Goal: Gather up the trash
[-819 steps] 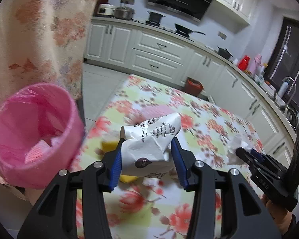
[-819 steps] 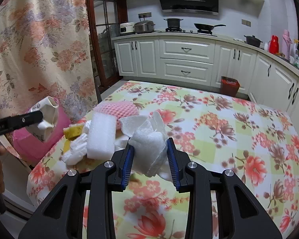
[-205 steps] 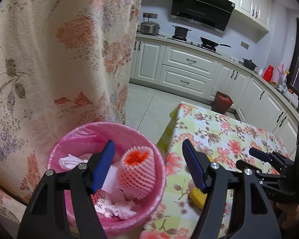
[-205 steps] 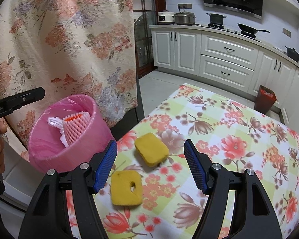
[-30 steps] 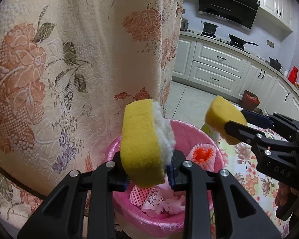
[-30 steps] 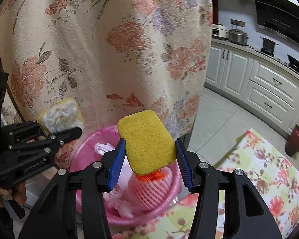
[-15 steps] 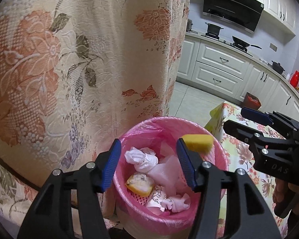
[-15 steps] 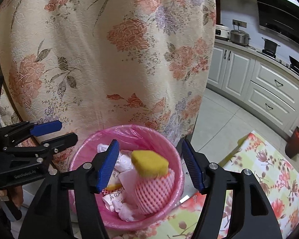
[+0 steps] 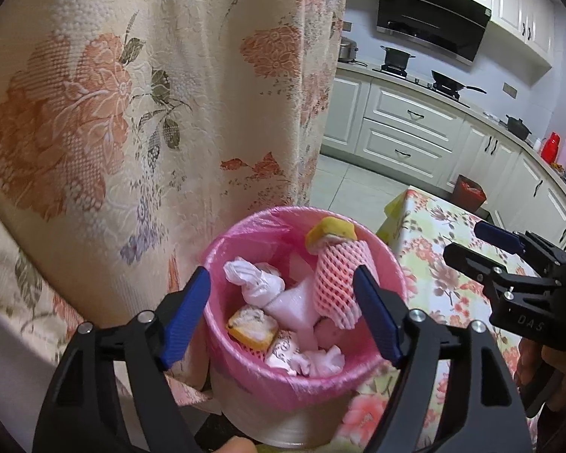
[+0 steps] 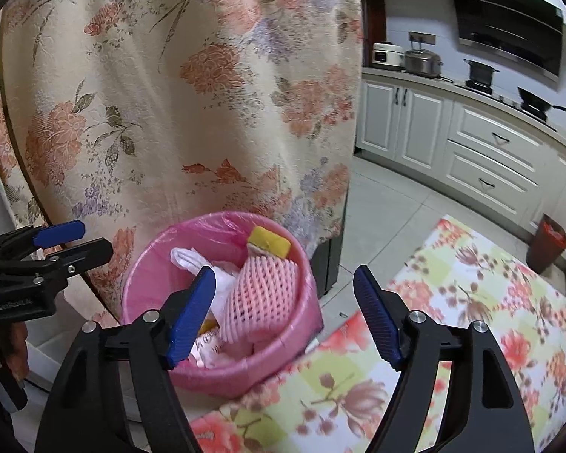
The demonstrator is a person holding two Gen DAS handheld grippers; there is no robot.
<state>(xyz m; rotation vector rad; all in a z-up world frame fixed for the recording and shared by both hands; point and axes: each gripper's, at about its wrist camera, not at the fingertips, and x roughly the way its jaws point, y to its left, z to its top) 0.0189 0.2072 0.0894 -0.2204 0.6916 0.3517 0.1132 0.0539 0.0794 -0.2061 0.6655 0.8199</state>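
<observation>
We saw the bin (image 9: 245, 389), lined with a pink bag, standing straight ahead of and below both tongs, just beside the tabletop (image 10: 509, 302) with its floral cloth. Inside it lay a pink foam net (image 9: 337, 283) leaning against the far right wall, with one yellow sponge (image 9: 330, 231) resting on its top at the rim. A second sponge (image 9: 251, 326) lay lower down, nearer the left tongs, among crumpled white paper (image 9: 253, 279) and wrappers.

Our left tongs (image 9: 283, 317) hung above the near rim of the bin, their blue pads (image 9: 186, 315) spread to either side of the trash; the jaws were opening and nothing sat between them. Our right tongs (image 10: 283, 317) hovered over the bin's near right side, at the tabletop's edge, jaws likewise opening and empty, touching nothing.

Beyond the bin, behind both tongs' reach, hung a floral curtain (image 9: 132, 113). Farther off to the right stood white kitchen cabinets (image 10: 490, 143), with pots on the stove, and a small red bin (image 10: 549, 243) on the floor.
</observation>
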